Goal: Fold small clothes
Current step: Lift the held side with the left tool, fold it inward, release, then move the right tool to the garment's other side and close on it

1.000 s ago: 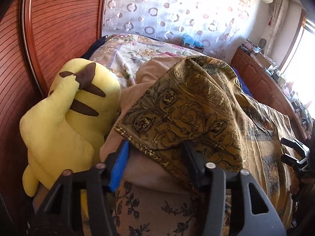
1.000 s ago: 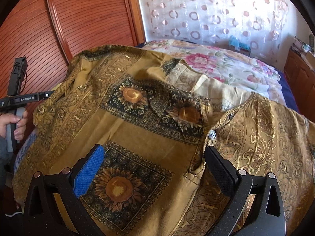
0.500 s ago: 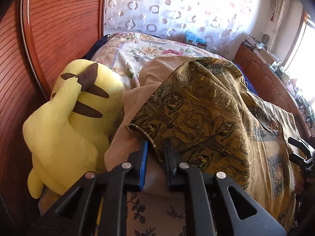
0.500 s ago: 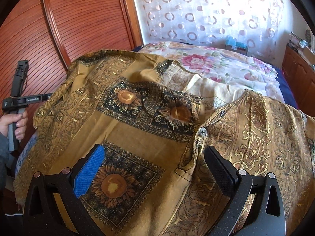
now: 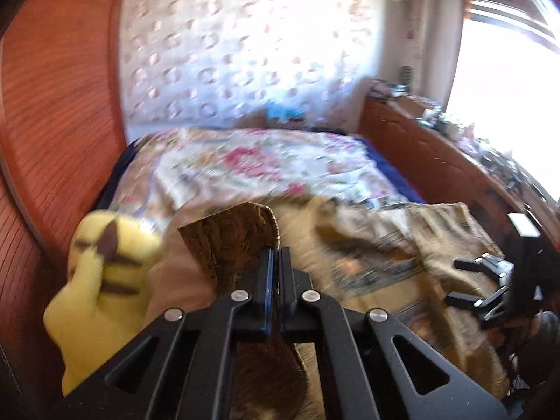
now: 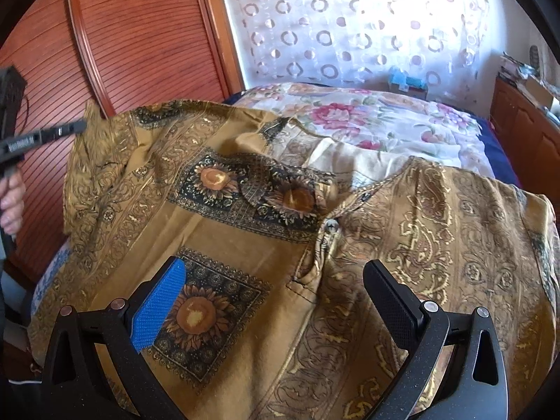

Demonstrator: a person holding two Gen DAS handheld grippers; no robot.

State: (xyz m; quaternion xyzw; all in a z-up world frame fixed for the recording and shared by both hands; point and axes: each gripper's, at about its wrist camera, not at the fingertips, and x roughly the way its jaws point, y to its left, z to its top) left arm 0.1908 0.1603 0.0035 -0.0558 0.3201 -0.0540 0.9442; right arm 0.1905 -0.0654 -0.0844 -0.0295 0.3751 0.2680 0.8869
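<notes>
A mustard-gold shirt with sunflower squares and paisley bands lies spread on the bed. My left gripper is shut on the shirt's sleeve end and holds it lifted above the bed; this view is motion-blurred. The same gripper shows at the far left of the right wrist view. My right gripper is open and empty just above the shirt's front, near the button placket. It shows in the left wrist view at the right.
A yellow plush toy sits at the bed's left edge against the red wooden wardrobe. A floral bedspread covers the far bed. A wooden dresser with clutter runs along the right under the window.
My left gripper has closed on the sleeve end and lifted it, swinging right. The right gripper stays open over the shirt front.
</notes>
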